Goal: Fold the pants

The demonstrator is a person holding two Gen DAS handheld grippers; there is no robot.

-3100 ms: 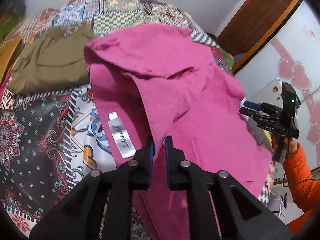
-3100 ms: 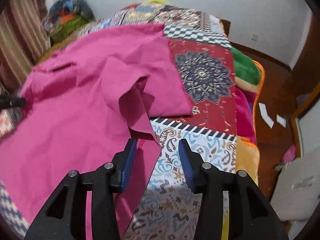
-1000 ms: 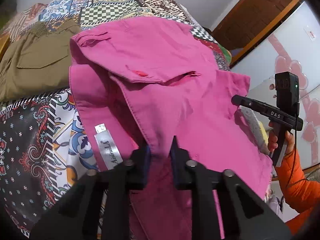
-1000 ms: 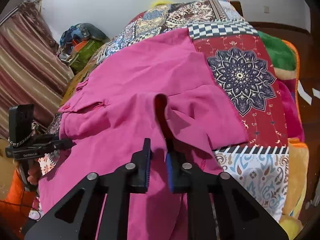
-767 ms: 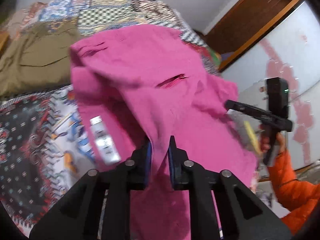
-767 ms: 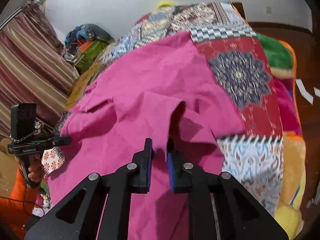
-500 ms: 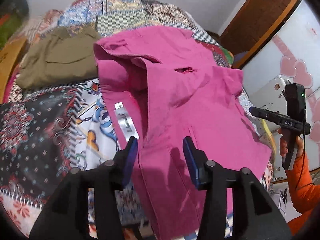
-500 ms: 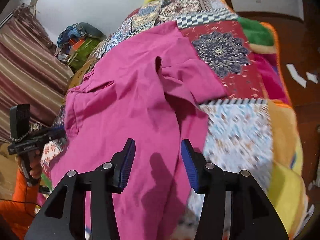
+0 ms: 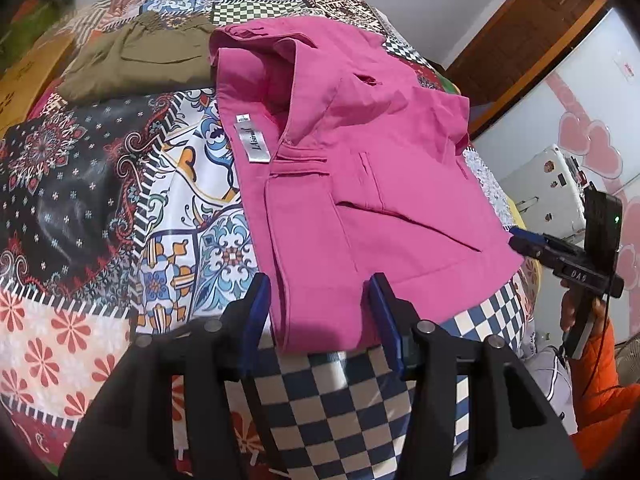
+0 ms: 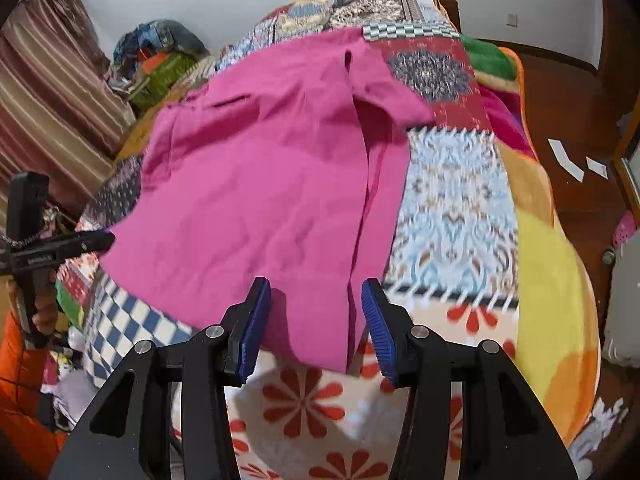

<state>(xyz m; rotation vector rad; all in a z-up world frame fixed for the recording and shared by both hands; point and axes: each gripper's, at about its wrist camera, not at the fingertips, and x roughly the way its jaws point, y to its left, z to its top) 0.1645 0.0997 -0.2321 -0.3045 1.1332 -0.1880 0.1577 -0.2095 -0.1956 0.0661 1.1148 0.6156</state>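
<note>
Both grippers, left gripper and right gripper, have fingers spread, just released, nothing pinched. Bright pink cotton pants lie flat, near hem between both. Patchwork quilted bed stays bare left and right.

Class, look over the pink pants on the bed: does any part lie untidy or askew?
Yes. The far end of the pink pants is bunched, with a flap standing up beside the label, and a fold sticks out sideways.

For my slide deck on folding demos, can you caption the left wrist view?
Open left gripper above the pink pants lying released on the patchwork quilt, olive garment beyond.
</note>
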